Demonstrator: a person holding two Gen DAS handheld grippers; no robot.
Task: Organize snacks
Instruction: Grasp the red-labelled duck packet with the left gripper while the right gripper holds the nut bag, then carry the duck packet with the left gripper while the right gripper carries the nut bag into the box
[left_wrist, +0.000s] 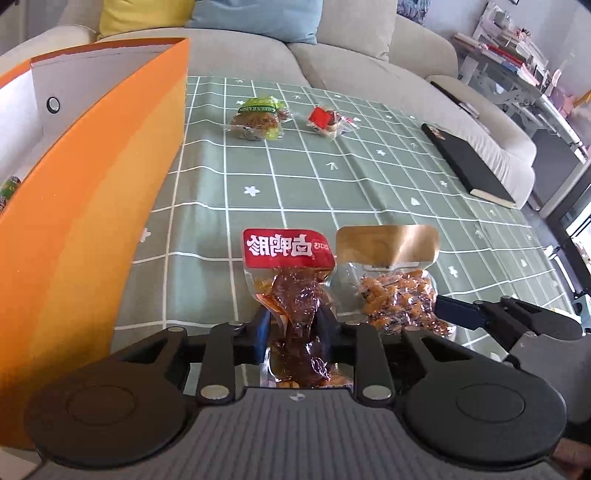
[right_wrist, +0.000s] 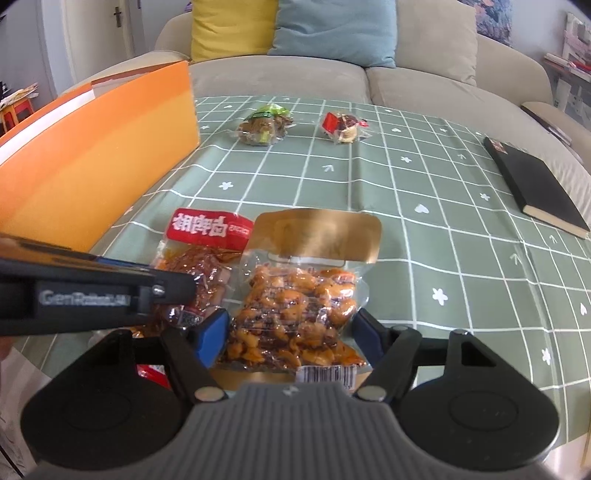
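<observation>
Red-labelled pouch (left_wrist: 291, 295) of dark braised meat pinched between left jaws, blue pads pressed into clear film on both sides, label end pointing forward off the fingertips. Left gripper (left_wrist: 293, 325) closed on it; whether lifted or resting on the cloth, cannot tell. Gold-topped pouch (right_wrist: 299, 306) of orange pieces lying between right jaws, barcode end nearest the camera. Right gripper (right_wrist: 291, 336) with pads at both edges of the pouch; touching or just bracketing it, cannot tell from either view, so jaw state left undecided. Both pouches side by side, nearly touching, on green checked tablecloth (left_wrist: 332, 192). Orange box (left_wrist: 92, 203) standing open just left of left jaws, white interior visible, something green-wrapped at its near corner. Well ahead of both jaws, still on the cloth: green-wrapped snack (left_wrist: 256, 120) and red-wrapped snack (left_wrist: 327, 122), apart from each other. Black notebook (right_wrist: 535, 184) far to right of right jaws, not part of sorting. Step in hand, by judgement: two near pouches being picked up for the box. Next move calls for lifting over the tall orange wall, swinging left, releasing inside; slippery vacuum film likely to slide or fold if grip is shallow. Two far snacks remain.
</observation>
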